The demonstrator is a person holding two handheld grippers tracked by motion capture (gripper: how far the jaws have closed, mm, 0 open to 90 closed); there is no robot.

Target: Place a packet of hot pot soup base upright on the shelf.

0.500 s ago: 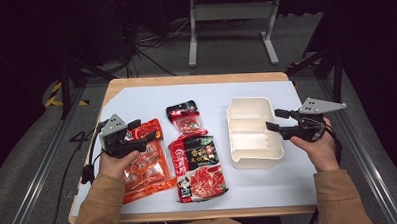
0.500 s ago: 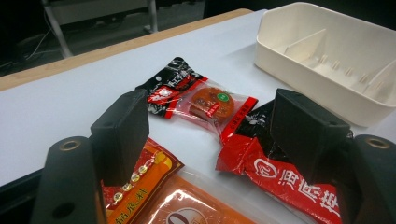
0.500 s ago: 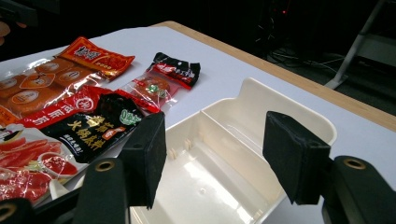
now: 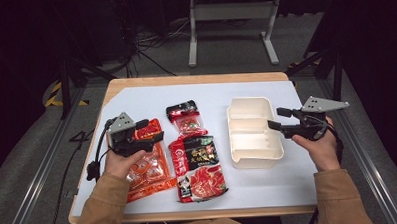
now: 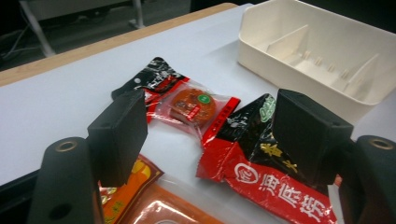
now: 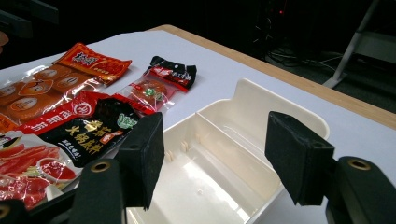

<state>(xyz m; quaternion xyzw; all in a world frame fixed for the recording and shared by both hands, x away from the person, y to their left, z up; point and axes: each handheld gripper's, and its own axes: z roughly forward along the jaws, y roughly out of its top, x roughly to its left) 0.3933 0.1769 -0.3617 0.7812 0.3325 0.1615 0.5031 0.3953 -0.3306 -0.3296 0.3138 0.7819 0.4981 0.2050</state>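
Left gripper (image 4: 148, 131) was held open, jaws wide apart with nothing between them, hovering over the top end of the orange snack packet (image 4: 147, 170) on the left side of the table. In the left gripper view its jaws framed the small black-and-red packet (image 5: 180, 99) beyond, with the large red-and-black sauce packet (image 5: 261, 172) under the right-hand jaw.

Right gripper (image 4: 278, 117) was also open and empty, jaws spread, sitting at the right edge of the cream divided tray (image 4: 252, 132) and pointing across it. In the right gripper view the jaws straddled the tray's middle compartment; tray compartments looked empty.

Layout on the white table sheet (image 4: 136, 101): orange packet furthest left, large sauce packet just right of it and touching or slightly overlapping, small packet behind the sauce packet, its near edge meeting the sauce packet's top. Tray stood apart to the right of all three packets. Wooden table edge (image 4: 195, 79) visible around the sheet.
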